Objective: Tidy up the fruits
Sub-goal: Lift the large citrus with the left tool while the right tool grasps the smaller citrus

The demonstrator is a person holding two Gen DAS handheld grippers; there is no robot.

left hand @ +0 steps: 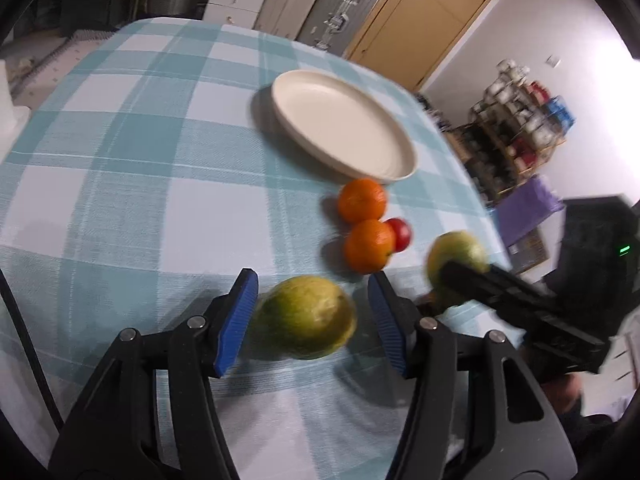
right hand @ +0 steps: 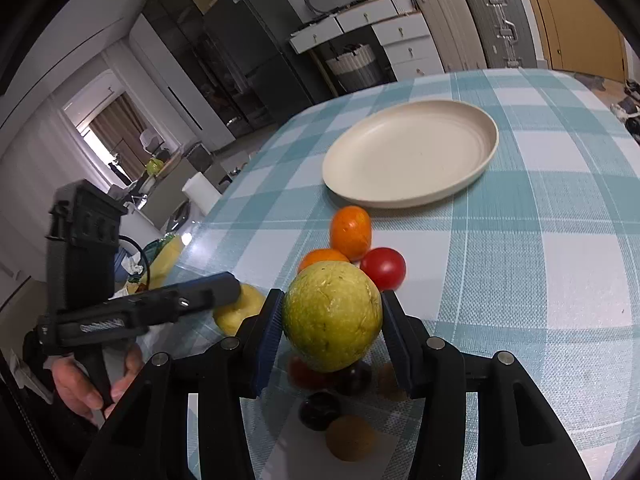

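Fruits lay clustered on the checked tabletop (right hand: 540, 264), short of a cream plate (right hand: 412, 152) that held nothing. The right tongs (right hand: 332, 332) pinched a green-yellow guava (right hand: 332, 320) between their blue pads and held it above the cloth — small dark and brown fruits (right hand: 320, 410) showed beneath it. Just beyond it sat a red tomato (right hand: 384, 267) and two oranges, the farther orange (right hand: 351, 232) nearest the plate, the nearer orange (right hand: 322, 258) partly hidden behind the guava. The left tongs (left hand: 312, 316) stood spread around a second guava (left hand: 306, 316) that rested on the tabletop, with a gap visible on each side between pad and skin. From the left wrist view the right tongs' load appeared at the right, raised beside the tomato.
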